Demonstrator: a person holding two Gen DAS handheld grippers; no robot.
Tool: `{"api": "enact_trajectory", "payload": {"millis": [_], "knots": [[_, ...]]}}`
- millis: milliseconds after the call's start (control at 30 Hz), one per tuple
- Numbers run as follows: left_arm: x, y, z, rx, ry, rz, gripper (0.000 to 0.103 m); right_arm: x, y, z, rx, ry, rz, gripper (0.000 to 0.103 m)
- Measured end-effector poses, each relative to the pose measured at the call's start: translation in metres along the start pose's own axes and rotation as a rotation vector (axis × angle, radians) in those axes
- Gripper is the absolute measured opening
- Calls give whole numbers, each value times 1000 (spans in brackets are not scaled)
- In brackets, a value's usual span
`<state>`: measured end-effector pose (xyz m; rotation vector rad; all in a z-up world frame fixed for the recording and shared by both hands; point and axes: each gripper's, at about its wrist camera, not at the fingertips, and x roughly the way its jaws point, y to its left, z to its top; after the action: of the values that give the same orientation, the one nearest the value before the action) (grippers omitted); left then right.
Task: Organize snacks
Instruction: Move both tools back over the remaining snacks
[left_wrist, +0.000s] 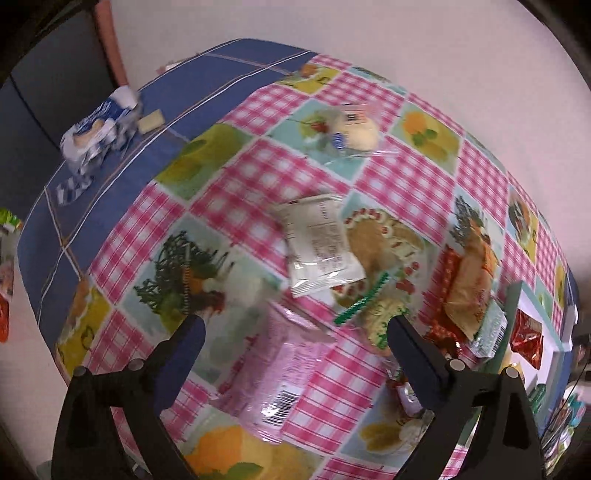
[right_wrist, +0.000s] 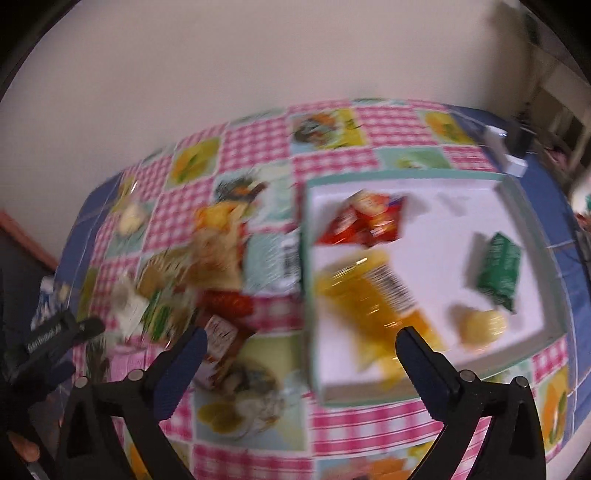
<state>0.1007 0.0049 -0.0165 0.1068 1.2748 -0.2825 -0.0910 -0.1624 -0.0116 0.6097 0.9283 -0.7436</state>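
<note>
- Snack packets lie scattered over a table covered with a pink-checked, fruit-printed plastic cloth (left_wrist: 402, 184); several already sit in a shallow white tray with a pale green rim (right_wrist: 532, 236) at the right of the right wrist view.
- Inside that tray: a red crinkled packet (right_wrist: 365, 221) at its upper left, a yellow-orange packet with a barcode (right_wrist: 373, 295) below it, a dark green packet (right_wrist: 498, 273) at the right, and a small round yellow snack (right_wrist: 480, 325) near the lower rim.
- In the left wrist view, a white foil sachet with printed text (left_wrist: 319, 243) lies at frame centre, well apart from a clear-wrapped pale bun (left_wrist: 354, 129) above it.
- A pink translucent packet with a barcode (left_wrist: 284, 373) lies low in the frame, between the fingers of the left gripper (left_wrist: 295, 332), whose jaws are spread wide and hold nothing.
- The right gripper (right_wrist: 299, 343) also has its jaws wide apart and empty, over the tray's lower left corner.
- A blue-and-white wrapped pack (left_wrist: 96, 136) rests at upper left on the blue cloth.
</note>
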Motion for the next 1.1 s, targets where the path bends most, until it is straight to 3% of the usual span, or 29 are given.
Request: {"api": "enact_trajectory", "payload": {"millis": [233,533,1100], "knots": [[18,25,-1,-54,44,6,99,28,40,-18,-90,70,-4,103],[44,40,-4,-115,151,-15,99,58,58,-22,-89,121,-19,103],[66,10,-12,-39,229,-43,99,96,74,-11,-112,136,-88,103]]}}
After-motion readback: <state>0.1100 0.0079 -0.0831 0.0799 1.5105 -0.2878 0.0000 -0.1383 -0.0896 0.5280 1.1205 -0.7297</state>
